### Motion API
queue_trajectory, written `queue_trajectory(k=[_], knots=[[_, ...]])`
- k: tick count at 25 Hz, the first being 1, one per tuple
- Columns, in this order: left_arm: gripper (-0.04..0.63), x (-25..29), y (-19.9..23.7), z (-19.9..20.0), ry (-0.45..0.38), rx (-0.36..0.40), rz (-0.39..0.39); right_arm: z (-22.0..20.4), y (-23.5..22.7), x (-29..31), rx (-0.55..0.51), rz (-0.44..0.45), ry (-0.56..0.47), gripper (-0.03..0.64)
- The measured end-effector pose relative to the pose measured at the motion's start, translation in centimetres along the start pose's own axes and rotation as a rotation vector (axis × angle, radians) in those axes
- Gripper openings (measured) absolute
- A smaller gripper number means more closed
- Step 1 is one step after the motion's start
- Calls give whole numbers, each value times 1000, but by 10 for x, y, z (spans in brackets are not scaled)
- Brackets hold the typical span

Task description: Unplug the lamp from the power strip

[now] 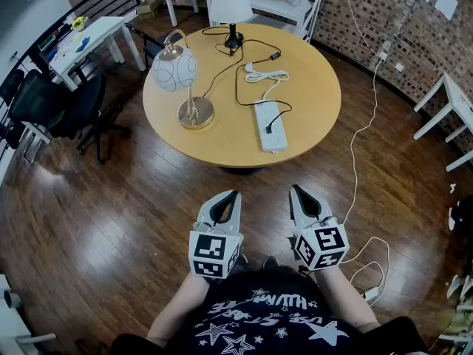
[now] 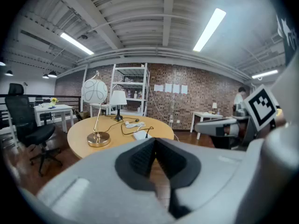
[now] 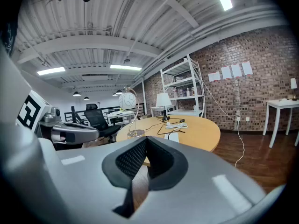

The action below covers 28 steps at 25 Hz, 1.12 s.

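Gripper views: left gripper [image 2: 154, 141] and right gripper [image 3: 145, 139] fingers together, empty. Head view: black plug [image 1: 270, 129] seated in white power strip [image 1: 275, 143].

A white power strip [image 1: 270, 126] lies flat near the round table's [image 1: 314, 102] near-right edge, 1 black plug [image 1: 270, 129] in it. 2 lamps stand upright: globe lamp [image 1: 177, 72] left, white-shaded lamp [image 1: 231, 9] at the far edge.

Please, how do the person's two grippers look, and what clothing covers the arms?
The left gripper and the right gripper have smooth light grey shells that taper to a point, with black ribbed pads inside. Each carries a cube with black-and-white square markers. No cables show. The person wears a dark T-shirt printed with white stars and lettering; no sleeves cover the forearms.
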<state>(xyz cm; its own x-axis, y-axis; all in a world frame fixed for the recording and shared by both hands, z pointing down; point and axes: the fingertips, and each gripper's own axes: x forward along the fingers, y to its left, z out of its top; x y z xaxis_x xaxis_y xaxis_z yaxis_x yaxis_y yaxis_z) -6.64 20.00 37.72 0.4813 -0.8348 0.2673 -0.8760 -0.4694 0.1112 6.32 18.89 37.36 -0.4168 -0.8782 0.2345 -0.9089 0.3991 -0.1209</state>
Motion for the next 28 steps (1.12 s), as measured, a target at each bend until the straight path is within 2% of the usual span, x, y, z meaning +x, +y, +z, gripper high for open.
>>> queue_trajectory(k=[15,21,28], knots=[[3,1,38,0,3,3,-37,9,-8,9,10,-133,-36,8],[3,23,49,2,10,3,-17,7,-30,34,27,-132,-31,8],[3,71,62,1,33,4,29,2,-59,89,18,-76,-10,8]])
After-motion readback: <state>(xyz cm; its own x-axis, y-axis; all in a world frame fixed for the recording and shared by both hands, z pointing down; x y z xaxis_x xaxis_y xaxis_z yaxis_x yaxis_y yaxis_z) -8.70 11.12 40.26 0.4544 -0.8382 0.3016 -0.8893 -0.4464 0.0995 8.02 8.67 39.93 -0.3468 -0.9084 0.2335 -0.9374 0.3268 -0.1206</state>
